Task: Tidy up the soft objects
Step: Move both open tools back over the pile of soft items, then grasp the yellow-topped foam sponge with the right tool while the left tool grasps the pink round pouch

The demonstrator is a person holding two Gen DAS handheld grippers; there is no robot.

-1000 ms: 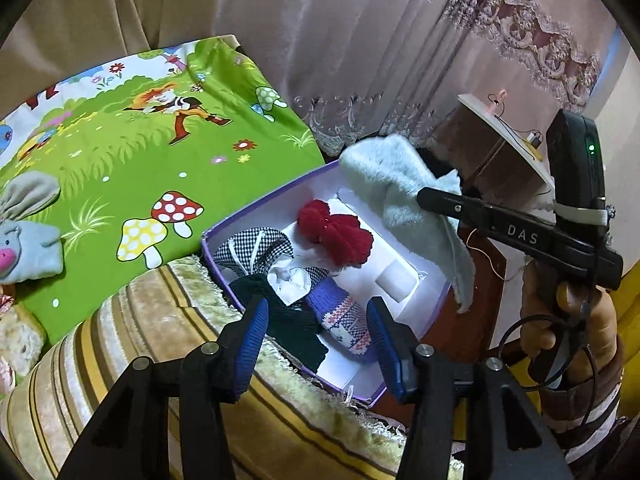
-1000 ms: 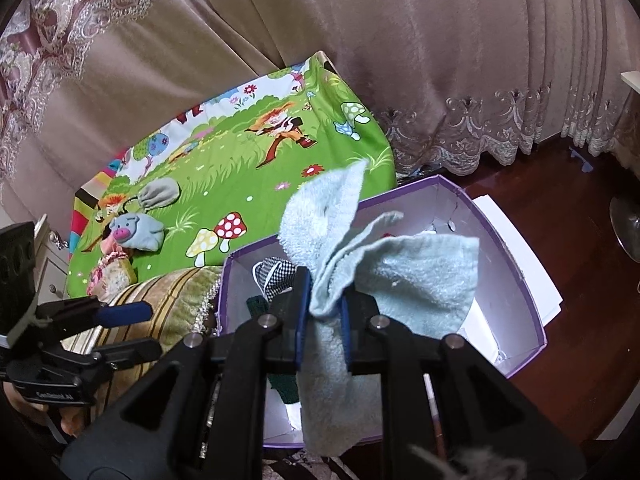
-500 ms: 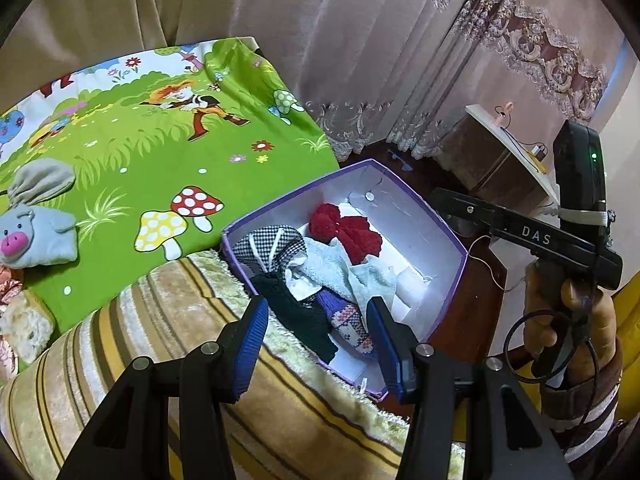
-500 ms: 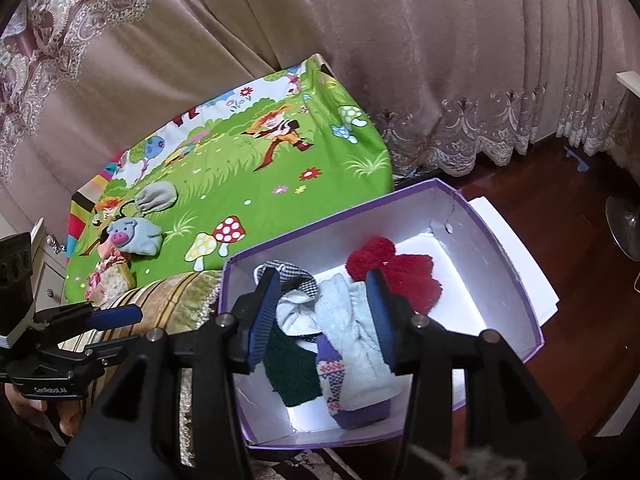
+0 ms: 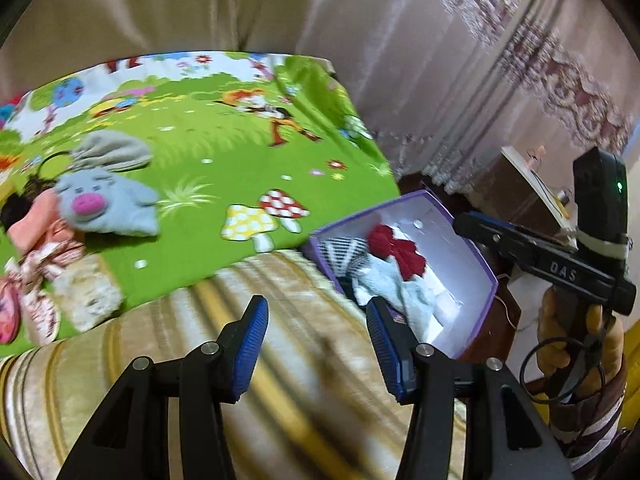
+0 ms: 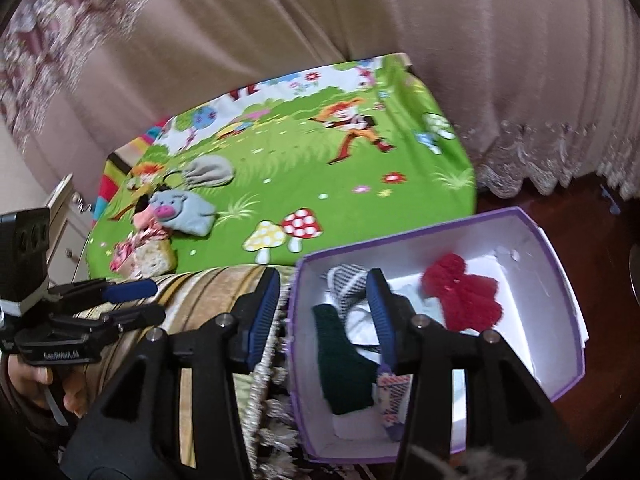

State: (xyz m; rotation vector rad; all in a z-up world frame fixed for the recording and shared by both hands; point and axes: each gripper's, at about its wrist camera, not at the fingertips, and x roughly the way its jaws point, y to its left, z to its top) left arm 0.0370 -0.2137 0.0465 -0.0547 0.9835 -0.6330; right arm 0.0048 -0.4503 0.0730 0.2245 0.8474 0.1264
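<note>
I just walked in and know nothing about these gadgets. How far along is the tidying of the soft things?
Partly done. The purple box already holds several items: a red knit piece, a dark green one, a checked cloth and a pale blue towel. Nothing is in hand: the left hand-held gripper and right hand-held gripper are both open. Still on the green mat: a pig-faced toy, a grey pouch and other pieces.

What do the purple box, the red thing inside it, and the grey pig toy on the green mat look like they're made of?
Purple box: likely cardboard, with thin stiff walls, a matte white inside and purple edges.
Red thing: looks like chunky knitted or crocheted yarn, with a bumpy, fuzzy surface.
Grey pig toy: seems to be soft plush or fleece, matte and slightly limp, with a pink fabric snout.
</note>
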